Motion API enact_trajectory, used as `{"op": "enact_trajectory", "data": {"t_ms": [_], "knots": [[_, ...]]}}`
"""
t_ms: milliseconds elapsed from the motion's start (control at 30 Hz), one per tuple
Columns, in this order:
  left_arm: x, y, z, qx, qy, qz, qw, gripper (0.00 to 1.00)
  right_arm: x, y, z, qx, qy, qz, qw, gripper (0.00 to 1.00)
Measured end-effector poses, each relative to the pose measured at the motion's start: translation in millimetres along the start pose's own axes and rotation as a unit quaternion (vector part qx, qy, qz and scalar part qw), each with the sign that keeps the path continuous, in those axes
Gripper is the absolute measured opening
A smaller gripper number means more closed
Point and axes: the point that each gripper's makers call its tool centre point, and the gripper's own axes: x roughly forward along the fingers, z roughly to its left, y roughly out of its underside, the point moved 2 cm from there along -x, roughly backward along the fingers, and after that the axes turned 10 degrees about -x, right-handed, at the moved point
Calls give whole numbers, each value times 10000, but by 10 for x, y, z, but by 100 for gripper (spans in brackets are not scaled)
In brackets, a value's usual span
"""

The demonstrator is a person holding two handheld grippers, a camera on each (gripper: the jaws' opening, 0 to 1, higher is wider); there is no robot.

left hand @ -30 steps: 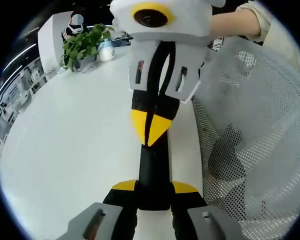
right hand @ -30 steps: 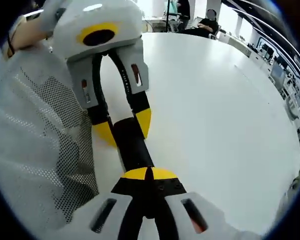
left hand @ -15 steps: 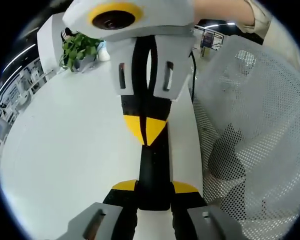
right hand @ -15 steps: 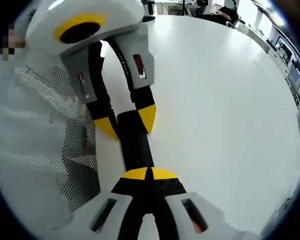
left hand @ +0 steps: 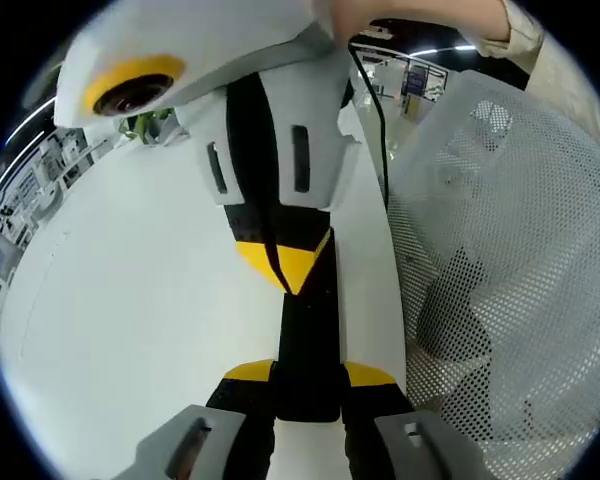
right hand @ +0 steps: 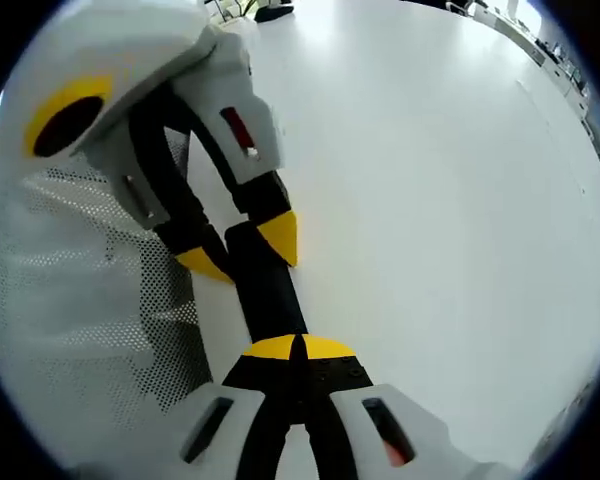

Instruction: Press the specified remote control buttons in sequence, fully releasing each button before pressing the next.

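The left gripper (left hand: 308, 372) clamps the near end of the remote (left hand: 308, 330). The right gripper (right hand: 297, 347), tips together, touches the remote's top: a press under way. Presses left: unclear.

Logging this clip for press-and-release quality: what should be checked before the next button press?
1. Remote clamped between the left claw's jaws: ok.
2. Right claw shut to a single tip: ok.
3. Tip lifted clear of the remote: not ok, it meets the remote's face.
4. Which button lies under the tip: cannot tell.
5. Remote held over the white table: ok.
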Motion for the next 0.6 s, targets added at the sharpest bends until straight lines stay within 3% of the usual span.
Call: {"op": "enact_trajectory", "data": {"t_ms": [233,367,533,567,600], "knots": [[0,2,5,-64,39,-57,10000,25,-11,29,10,295,128,-283,9991,0],[-4,-1,9,-168,83,-125,9997,25,-21,34,23,277,420,-860,9950,0],[-7,0,-2,-180,115,-168,9996,25,-36,55,68,223,821,-1685,9820,0],[-7,-1,-2,-182,122,-176,9996,25,-33,38,94,288,949,-2008,9746,0],[-9,0,-2,-184,126,-187,9996,25,-33,32,104,271,969,-2084,9728,0]]}}
